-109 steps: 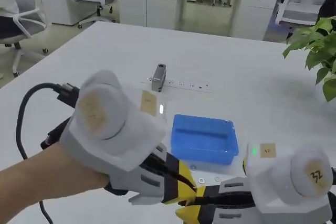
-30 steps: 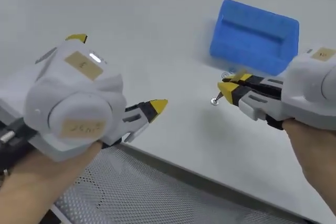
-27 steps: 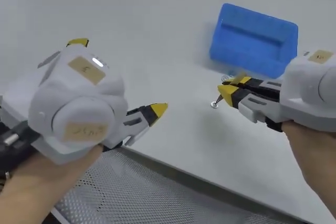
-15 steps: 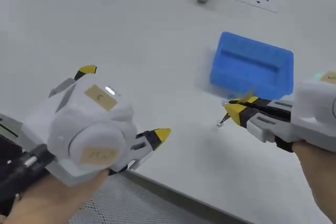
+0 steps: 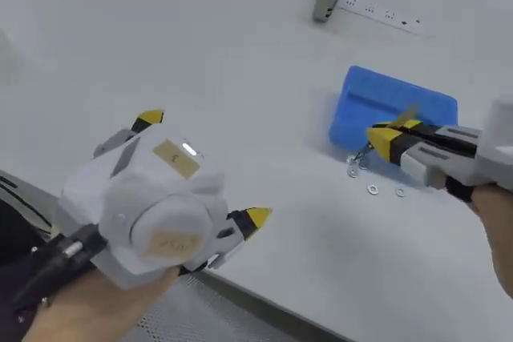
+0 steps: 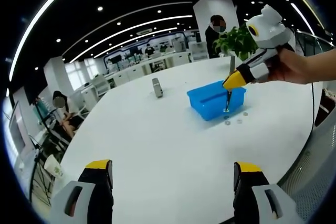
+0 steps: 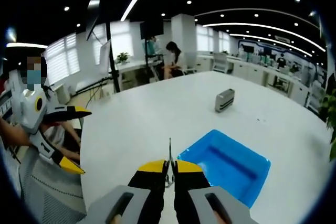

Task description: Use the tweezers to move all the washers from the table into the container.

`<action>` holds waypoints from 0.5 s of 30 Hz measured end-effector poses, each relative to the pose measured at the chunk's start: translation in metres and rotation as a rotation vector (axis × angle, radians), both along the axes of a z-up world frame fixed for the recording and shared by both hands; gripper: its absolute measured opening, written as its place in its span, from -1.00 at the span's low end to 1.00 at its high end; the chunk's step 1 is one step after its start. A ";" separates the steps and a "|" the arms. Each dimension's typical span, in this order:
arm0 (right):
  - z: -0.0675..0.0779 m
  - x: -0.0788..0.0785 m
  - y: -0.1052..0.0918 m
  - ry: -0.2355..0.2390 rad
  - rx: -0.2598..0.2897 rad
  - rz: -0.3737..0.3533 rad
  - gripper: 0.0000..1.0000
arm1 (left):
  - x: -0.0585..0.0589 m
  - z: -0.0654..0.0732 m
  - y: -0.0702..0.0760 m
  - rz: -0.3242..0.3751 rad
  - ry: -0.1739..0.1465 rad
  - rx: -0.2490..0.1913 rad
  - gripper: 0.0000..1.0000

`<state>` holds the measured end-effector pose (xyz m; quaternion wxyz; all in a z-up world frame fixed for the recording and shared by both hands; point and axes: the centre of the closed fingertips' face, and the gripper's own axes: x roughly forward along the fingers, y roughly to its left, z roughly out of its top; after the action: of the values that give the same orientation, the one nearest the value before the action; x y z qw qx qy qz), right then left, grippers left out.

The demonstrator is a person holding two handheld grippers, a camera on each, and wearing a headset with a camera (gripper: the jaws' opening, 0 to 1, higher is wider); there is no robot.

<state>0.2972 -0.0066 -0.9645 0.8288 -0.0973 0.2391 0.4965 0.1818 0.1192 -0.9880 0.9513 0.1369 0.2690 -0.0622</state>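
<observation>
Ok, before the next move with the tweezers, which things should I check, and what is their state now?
1. Right gripper fingers shut on the tweezers: ok.
2. Washer held in the tweezer tips: cannot tell.
3. All washers in the blue container: not ok, several lie on the table beside it.
4. Container open on top: ok.
5. Left gripper open and apart from the washers: ok.

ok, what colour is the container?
The container is solid blue, with no pattern. It shows best in the right gripper view.
</observation>
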 end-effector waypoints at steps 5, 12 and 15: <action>0.007 0.021 0.005 -0.021 0.046 -0.054 -0.98 | 0.000 -0.002 0.000 -0.001 0.009 0.004 0.95; 0.013 0.046 0.013 -0.062 0.072 -0.104 -0.98 | 0.000 -0.002 0.001 -0.003 0.011 0.016 0.94; 0.008 0.058 0.014 -0.086 0.054 -0.132 -0.98 | 0.000 -0.001 0.001 0.000 0.006 0.012 0.93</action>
<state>0.3551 0.0074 -0.9561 0.8715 -0.0800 0.1956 0.4424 0.1822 0.1200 -0.9892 0.9496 0.1422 0.2725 -0.0609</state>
